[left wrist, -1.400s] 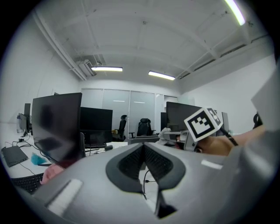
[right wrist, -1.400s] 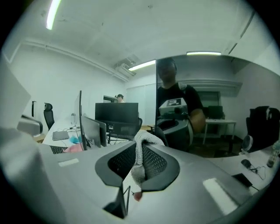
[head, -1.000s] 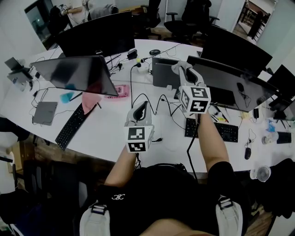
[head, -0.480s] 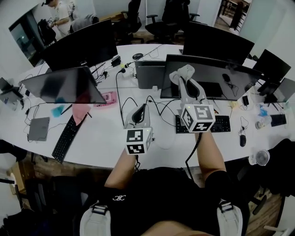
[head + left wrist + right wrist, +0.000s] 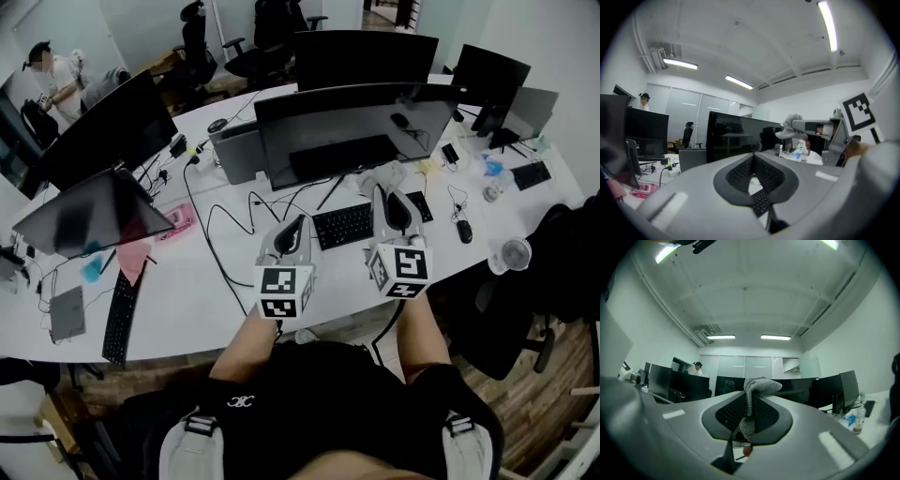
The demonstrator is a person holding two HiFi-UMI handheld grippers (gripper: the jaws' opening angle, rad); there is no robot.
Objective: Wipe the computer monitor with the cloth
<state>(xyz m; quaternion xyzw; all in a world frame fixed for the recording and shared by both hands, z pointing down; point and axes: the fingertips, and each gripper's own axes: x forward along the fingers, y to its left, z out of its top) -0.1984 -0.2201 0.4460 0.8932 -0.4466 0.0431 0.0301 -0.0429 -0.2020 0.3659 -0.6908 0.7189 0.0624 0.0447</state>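
A wide dark computer monitor (image 5: 352,127) stands on the white desk (image 5: 187,291) in front of me, also seen in the left gripper view as a monitor (image 5: 736,136). My right gripper (image 5: 382,187) is shut on a grey cloth (image 5: 380,174) and hovers over the keyboard (image 5: 347,223), just below the screen's lower edge. In its own view the cloth (image 5: 754,394) bunches over the closed jaw tips of the right gripper (image 5: 749,397). My left gripper (image 5: 296,225) is shut and holds nothing, left of the keyboard; its own view shows the left gripper (image 5: 753,155) with its jaws meeting.
A tilted monitor (image 5: 84,211), a second keyboard (image 5: 117,314) and a pink item (image 5: 176,223) lie to the left. Black cables (image 5: 220,244) cross the desk. A mouse (image 5: 466,230) and small fan (image 5: 516,253) sit right. A person (image 5: 52,80) stands far back left.
The head view has swung right, bringing the wide monitor to the centre. The right gripper with the cloth now sits by the screen's lower edge instead of higher against it.
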